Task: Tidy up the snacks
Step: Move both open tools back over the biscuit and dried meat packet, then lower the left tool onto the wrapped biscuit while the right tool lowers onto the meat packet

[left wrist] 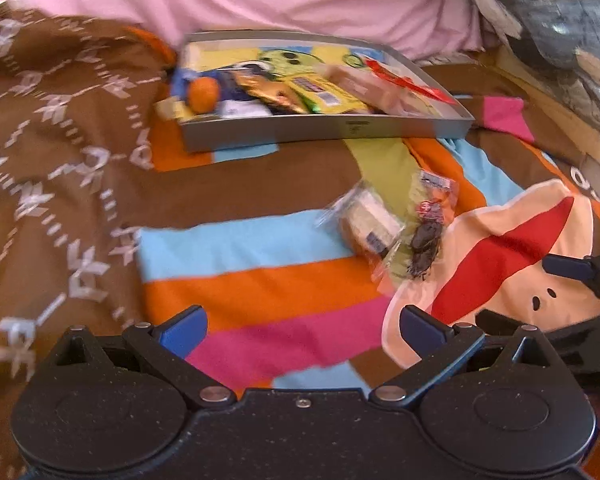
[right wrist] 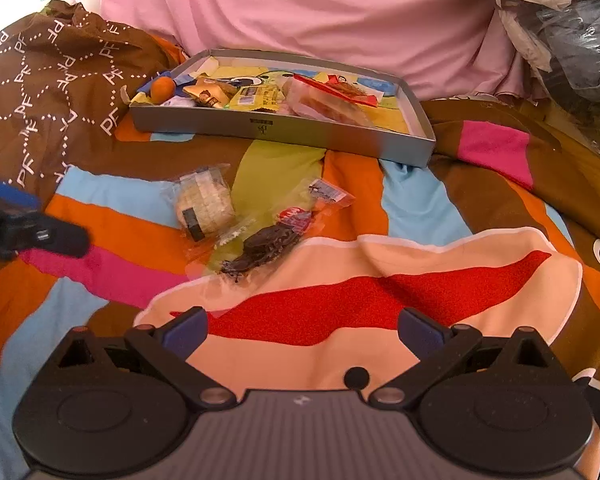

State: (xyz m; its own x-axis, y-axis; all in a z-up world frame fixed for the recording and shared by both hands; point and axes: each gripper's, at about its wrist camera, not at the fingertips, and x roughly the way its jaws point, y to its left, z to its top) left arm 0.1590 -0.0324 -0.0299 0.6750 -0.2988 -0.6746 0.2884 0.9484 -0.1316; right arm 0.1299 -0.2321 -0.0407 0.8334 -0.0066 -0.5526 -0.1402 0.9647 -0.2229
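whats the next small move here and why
Probably ease the right tongs, open and empty, forward onto the dark snack packet: it and the pale wrapped snack lie loose on the blanket, outside the grey tray.

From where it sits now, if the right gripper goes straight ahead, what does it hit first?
Probably bare blanket. The open right gripper points over the red-and-peach print, and the dark snack packet sits left of its line. Farther on is the gray tray, though depth is unclear.

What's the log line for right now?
left gripper: open, empty | right gripper: open, empty | tray: part filled | rice cake, dark snack: on blanket
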